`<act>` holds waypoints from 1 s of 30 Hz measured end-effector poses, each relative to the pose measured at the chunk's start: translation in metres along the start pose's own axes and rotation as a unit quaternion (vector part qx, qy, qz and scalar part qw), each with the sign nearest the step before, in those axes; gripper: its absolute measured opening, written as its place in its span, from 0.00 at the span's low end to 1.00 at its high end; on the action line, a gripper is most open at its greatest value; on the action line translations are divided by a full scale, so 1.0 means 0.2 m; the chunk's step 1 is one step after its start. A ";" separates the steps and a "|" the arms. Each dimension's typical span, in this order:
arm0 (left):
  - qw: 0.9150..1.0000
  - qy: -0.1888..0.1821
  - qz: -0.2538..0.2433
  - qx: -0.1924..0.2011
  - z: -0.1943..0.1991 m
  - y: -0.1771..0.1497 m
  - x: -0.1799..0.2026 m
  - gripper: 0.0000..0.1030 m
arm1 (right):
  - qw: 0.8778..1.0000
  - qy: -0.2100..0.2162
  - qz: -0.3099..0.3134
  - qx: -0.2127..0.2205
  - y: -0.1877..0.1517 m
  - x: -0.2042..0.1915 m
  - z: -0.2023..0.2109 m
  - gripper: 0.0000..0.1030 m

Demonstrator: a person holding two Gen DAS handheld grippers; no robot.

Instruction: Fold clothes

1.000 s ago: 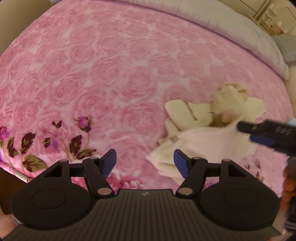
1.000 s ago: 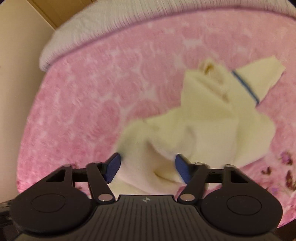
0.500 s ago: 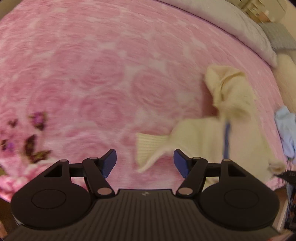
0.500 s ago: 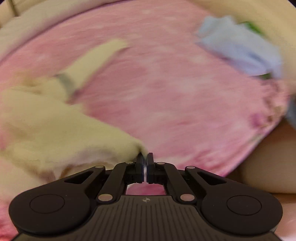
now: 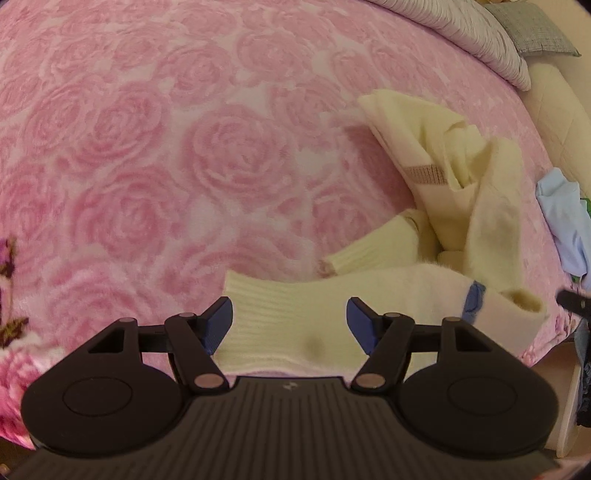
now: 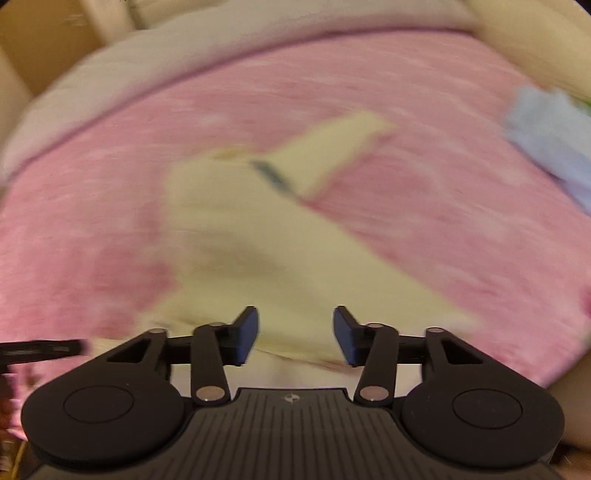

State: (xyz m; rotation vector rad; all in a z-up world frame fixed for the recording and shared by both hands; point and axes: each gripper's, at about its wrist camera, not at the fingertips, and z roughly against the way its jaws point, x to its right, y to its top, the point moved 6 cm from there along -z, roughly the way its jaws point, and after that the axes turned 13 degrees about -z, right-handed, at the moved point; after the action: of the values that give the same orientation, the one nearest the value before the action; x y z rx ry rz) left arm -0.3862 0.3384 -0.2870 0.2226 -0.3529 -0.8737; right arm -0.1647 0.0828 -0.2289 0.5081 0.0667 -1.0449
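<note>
A cream knit garment (image 5: 436,221) with a thin blue band lies crumpled on the pink rose blanket (image 5: 184,147), toward the right in the left wrist view. One ribbed sleeve end (image 5: 280,314) stretches out flat toward me. My left gripper (image 5: 290,323) hangs open right over that sleeve end, its blue pads apart and not pressing the cloth. In the blurred right wrist view the same garment (image 6: 258,240) spreads below my right gripper (image 6: 295,334). The right jaws are opening, the cloth lying beneath the gap and no pad pressing it.
A light blue garment (image 5: 565,221) lies at the bed's right edge, also seen as a blurred light blue garment (image 6: 550,136). A grey-white bedcover (image 5: 461,26) and a grey pillow (image 5: 532,29) sit at the far side. The blanket's near edge drops off just below the grippers.
The right gripper shut on the garment, dragged it across the bed, then opened and let it go. The left gripper swung right and lower, from off the cloth to over a sleeve end, staying open.
</note>
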 end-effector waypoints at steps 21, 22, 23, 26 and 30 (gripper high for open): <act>0.997 -0.005 -0.083 0.001 -0.17 0.23 0.14 0.62 | 0.952 -0.301 -0.045 0.027 0.12 1.24 0.09 0.17; 0.995 -0.006 -0.095 0.001 -0.19 0.24 0.17 0.62 | 0.956 -0.289 -0.036 0.030 0.12 1.21 0.10 0.30; 0.994 -0.007 -0.107 0.000 -0.20 0.24 0.19 0.62 | 0.960 -0.277 -0.025 0.033 0.12 1.19 0.11 0.35; 0.988 0.001 -0.156 -0.003 -0.22 0.26 0.25 0.62 | 0.967 -0.241 0.071 0.033 -0.01 1.02 0.11 0.50; 0.970 0.027 -0.240 0.000 -0.23 0.27 0.31 0.62 | 0.960 -0.183 0.213 0.010 -0.25 0.75 0.02 0.58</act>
State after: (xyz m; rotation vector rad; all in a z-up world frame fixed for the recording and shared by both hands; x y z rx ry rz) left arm -0.2938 0.3271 -0.2979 0.3391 -0.2497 -1.3426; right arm -0.1297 -0.0604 -0.2870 0.3197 -0.3682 -0.6998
